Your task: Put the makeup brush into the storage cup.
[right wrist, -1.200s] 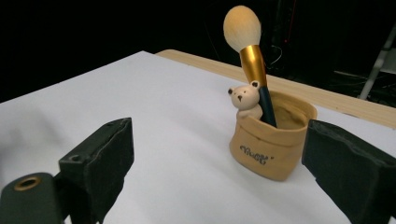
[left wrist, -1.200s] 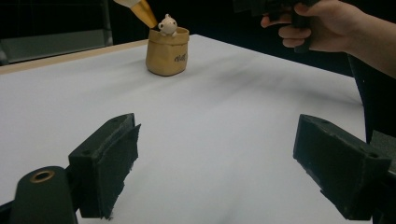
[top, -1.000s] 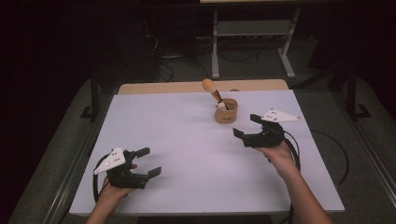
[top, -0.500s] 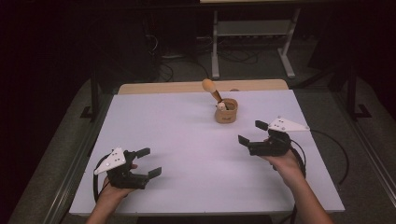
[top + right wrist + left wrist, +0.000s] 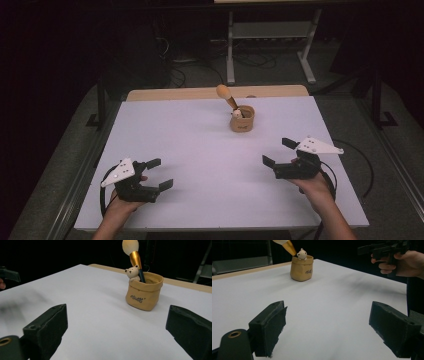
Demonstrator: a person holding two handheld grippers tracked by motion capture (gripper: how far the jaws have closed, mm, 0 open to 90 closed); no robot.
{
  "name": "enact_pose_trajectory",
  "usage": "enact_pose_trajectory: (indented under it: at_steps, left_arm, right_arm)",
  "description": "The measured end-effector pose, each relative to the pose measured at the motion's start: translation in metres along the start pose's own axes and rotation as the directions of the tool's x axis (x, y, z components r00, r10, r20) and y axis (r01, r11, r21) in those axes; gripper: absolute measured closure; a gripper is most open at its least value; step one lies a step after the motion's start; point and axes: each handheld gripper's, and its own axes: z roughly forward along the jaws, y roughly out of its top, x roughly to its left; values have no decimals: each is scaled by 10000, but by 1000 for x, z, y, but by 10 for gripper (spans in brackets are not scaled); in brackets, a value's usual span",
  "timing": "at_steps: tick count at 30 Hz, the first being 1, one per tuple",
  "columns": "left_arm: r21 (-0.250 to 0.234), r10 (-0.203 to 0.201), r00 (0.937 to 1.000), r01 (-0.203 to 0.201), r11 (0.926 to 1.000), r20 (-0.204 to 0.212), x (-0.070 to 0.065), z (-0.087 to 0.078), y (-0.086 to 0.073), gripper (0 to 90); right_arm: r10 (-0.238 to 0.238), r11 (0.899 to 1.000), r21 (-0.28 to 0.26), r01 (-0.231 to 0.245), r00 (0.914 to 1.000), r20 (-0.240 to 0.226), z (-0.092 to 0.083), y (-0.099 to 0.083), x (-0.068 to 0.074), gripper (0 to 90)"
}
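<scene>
A tan bag-shaped pot (image 5: 242,120) stands on the white table (image 5: 200,140), toward the back and right of centre. A small bear figure (image 5: 132,272) sits at its rim, and a brush (image 5: 133,253) with a gold ferrule leans out of it. My left gripper (image 5: 161,173) is open and empty near the front left edge. My right gripper (image 5: 277,151) hovers open at the front right, short of the pot (image 5: 144,291). Its jaws have just been opening wider, with nothing between them. The left gripper view has the pot (image 5: 302,268) far ahead, with the right gripper (image 5: 384,250) held in a hand.
A wooden strip (image 5: 215,93) borders the table's far edge. Beyond it are a dark floor with cables and a metal stand (image 5: 270,35). A cable (image 5: 357,165) trails off the table's right side from the right gripper.
My right gripper has drawn back from the pot, toward the front right of the table, and its jaws stand slightly wider. The left gripper has kept still.
</scene>
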Motion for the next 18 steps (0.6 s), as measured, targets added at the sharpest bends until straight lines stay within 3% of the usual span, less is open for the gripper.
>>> enact_pose_trajectory:
  at_steps: [10,18]
  left_arm:
    - [26,27,10000,-27,10000,-29,0,-1,1,134]
    - [-4,17,10000,-17,10000,-12,-1,0,0,134]
  right_arm:
    - [220,9997,-66,-219,9996,153,-23,-14,2,21]
    - [38,10000,-48,-37,9997,229,-36,-25,6,21]
